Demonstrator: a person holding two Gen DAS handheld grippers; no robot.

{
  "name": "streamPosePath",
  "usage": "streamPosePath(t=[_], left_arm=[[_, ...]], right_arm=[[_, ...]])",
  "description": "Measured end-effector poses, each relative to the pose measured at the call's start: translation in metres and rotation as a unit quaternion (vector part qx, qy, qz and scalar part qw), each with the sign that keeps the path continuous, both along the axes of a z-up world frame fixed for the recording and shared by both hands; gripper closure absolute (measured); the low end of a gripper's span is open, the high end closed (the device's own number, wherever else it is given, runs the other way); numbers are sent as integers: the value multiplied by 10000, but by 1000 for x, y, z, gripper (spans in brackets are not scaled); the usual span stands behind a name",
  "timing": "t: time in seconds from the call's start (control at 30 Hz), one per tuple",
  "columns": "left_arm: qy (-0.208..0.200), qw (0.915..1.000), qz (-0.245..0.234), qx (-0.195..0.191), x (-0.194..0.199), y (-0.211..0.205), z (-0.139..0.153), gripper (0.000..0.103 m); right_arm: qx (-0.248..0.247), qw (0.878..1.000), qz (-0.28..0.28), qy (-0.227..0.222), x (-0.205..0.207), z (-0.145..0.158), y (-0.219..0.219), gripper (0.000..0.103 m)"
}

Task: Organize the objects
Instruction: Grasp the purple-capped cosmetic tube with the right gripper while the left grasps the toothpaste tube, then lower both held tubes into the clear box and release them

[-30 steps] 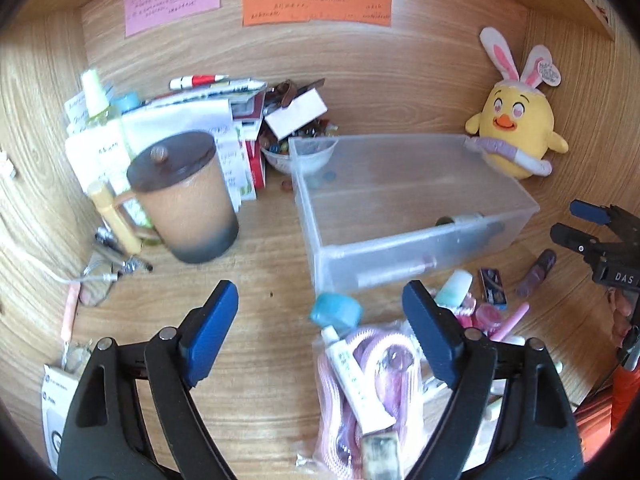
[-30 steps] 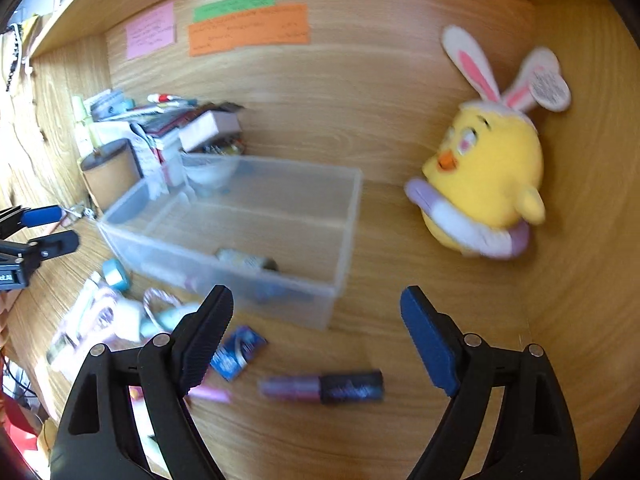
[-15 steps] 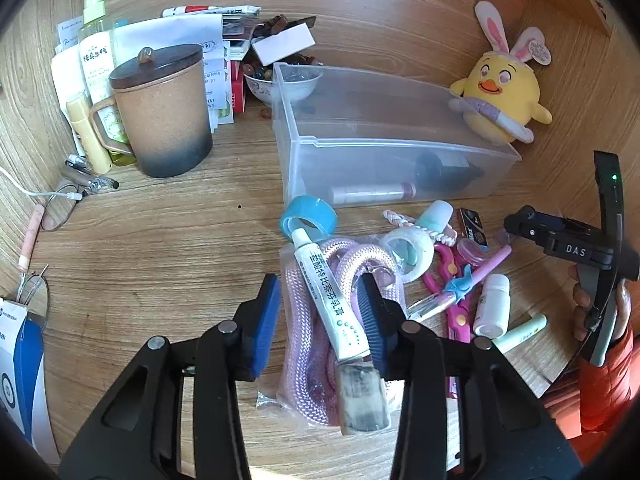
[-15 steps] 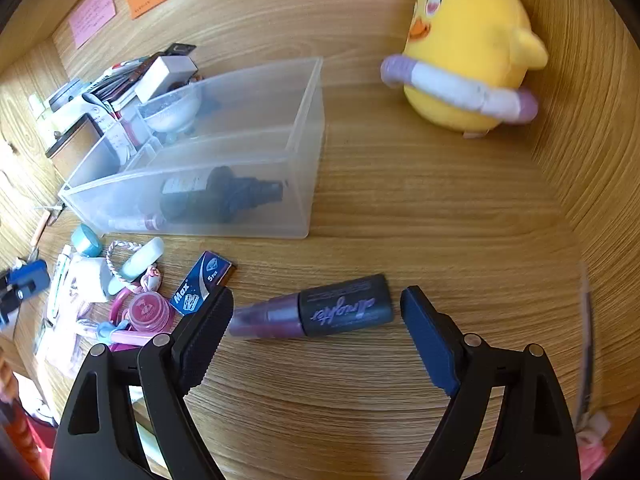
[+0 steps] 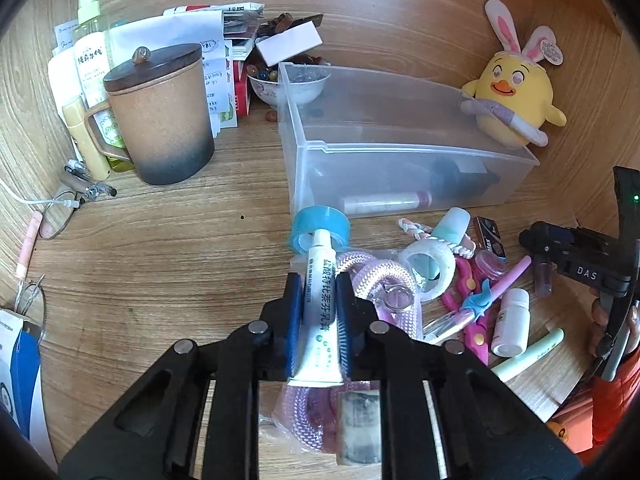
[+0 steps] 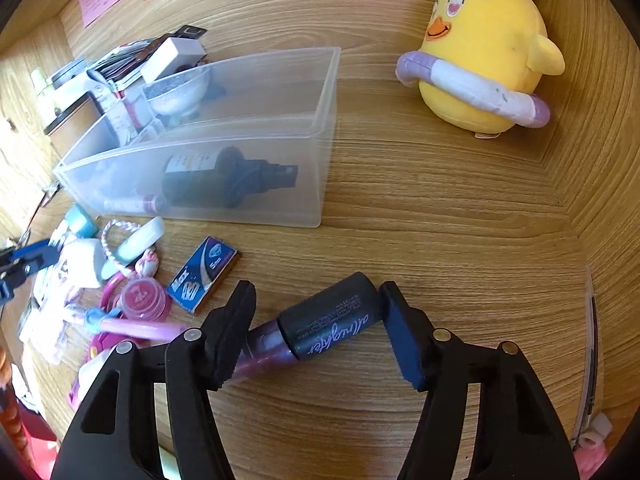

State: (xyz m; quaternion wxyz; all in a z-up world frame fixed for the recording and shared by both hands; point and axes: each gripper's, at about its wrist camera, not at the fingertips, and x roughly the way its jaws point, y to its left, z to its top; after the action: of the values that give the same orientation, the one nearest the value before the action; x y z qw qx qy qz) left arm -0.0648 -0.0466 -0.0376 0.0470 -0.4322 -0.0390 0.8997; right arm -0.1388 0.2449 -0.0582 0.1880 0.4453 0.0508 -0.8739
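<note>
My left gripper is shut on a white ointment tube that lies on a bagged pink rope. A clear plastic bin stands beyond it, holding a dark bottle and a slim tube. My right gripper is open around a purple and black cosmetic tube lying on the wooden desk; the pads are close beside it, apart from it. The right gripper also shows in the left wrist view.
Loose items lie in front of the bin: blue tape roll, white tape roll, pink scissors, white bottle, blue packet, pink jar. A lidded brown mug and a yellow chick plush stand nearby.
My left gripper came down and shut on the ointment tube. My right gripper dropped to the desk and narrowed around the purple and black tube.
</note>
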Motion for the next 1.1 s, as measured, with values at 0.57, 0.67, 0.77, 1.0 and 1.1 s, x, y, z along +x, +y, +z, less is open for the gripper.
streamPosePath(t=[0.57, 0.67, 0.77, 1.0, 1.1], left_arm=[[542, 9984, 108, 114, 3, -6, 31, 87], [645, 9978, 98, 135, 1, -6, 38, 87], [750, 9970, 88, 140, -3, -5, 45, 87], [938, 9953, 62, 214, -16, -2, 61, 87], [1014, 9946, 74, 224, -23, -2, 69, 87]], right_arm=[[-28, 9999, 27, 149, 16, 16, 16, 75], [-63, 9999, -22, 153, 22, 17, 22, 64], [-85, 10000, 37, 35, 30, 11, 27, 64], [117, 9997, 145, 174, 42, 5, 22, 80], [23, 9993, 142, 354, 39, 16, 23, 80]])
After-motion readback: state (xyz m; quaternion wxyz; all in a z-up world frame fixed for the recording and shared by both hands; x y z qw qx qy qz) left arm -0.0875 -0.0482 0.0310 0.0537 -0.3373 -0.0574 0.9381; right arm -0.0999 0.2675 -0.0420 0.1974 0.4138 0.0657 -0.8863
